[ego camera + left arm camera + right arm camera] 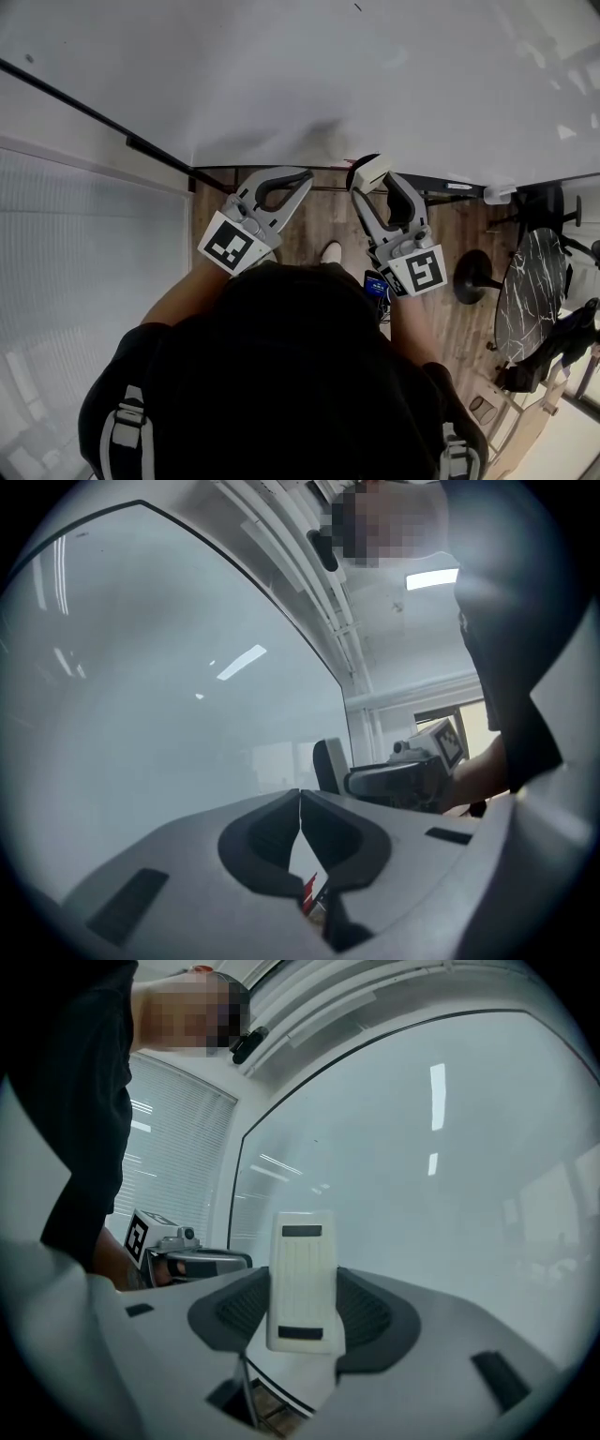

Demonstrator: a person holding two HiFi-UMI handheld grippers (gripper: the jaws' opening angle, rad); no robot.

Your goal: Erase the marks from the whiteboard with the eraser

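Person's dark-clothed shoulders (281,375) being seen nearest, white eraser (302,1251) being pinched between jaws of right gripper (302,1288) near bottom edge of whiteboard (375,75), left gripper (300,801) being held alongside, jaws pressed together, empty.

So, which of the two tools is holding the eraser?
The right tool, clamped on the white eraser; the left tool is shut with nothing between its jaws.

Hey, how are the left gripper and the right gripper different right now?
The left gripper has its jaws closed together on nothing; the right gripper is clamped on the white eraser. In the head view, the right gripper's eraser overlaps the whiteboard's lower edge, while the left gripper's tip stops just short of it. Both point toward the whiteboard.
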